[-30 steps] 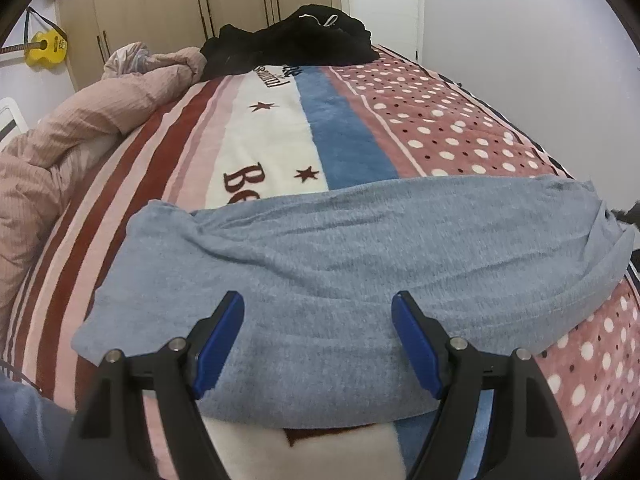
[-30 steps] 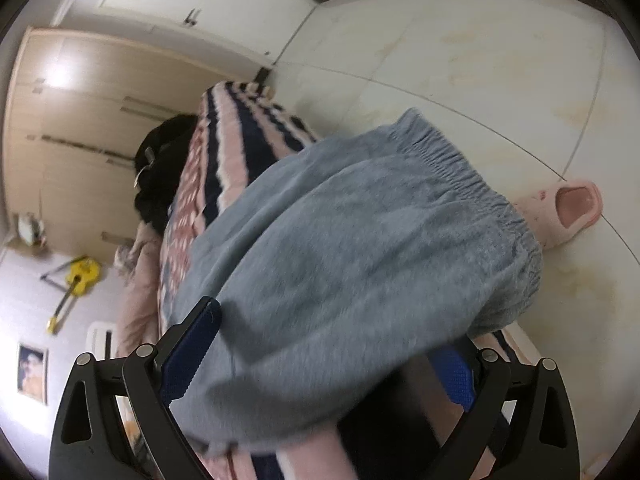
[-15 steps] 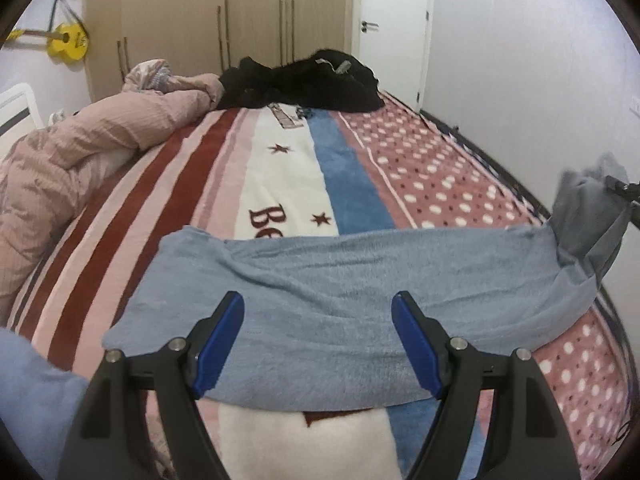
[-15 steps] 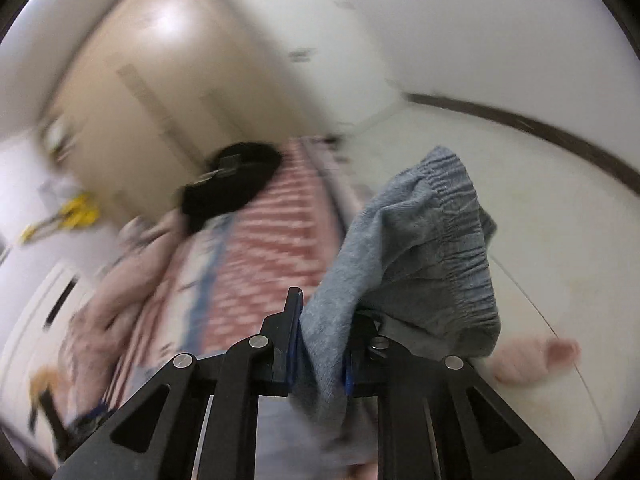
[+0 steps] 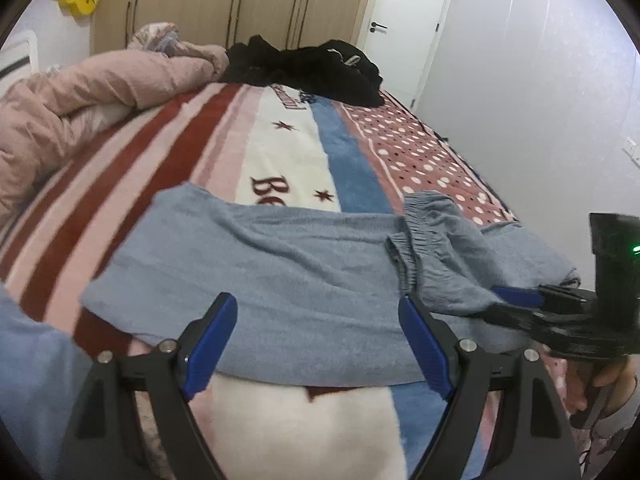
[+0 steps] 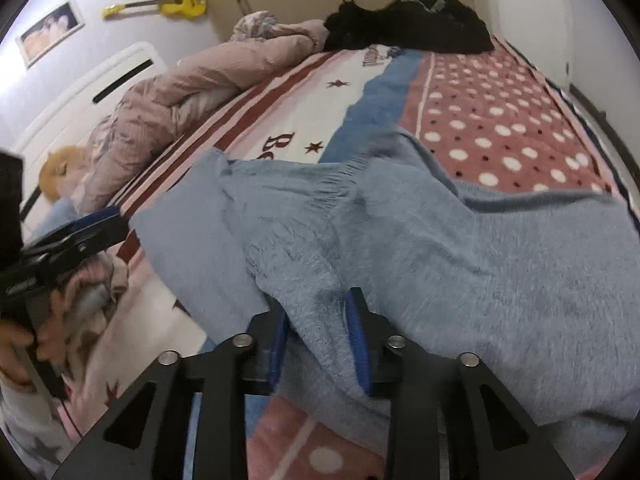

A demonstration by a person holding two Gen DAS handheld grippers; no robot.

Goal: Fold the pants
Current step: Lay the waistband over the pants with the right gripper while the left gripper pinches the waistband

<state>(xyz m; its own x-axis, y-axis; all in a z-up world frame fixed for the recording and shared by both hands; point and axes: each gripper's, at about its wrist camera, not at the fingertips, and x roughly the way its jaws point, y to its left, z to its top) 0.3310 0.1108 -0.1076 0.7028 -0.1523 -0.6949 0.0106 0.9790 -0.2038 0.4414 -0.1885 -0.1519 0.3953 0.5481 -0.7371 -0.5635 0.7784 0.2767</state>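
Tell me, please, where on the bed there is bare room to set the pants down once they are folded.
Free blanket lies between the gray pants and the black clothes: the striped middle and the polka-dot strip beside it. The pink duvet crowds the other side, and the right gripper holds the pants across the near edge.

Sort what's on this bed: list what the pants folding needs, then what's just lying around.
Needed for the fold:
grey pants
right gripper, shut on the pants' waistband end
left gripper, open over the pants

Lying about:
pink duvet
black clothes
yellow guitar
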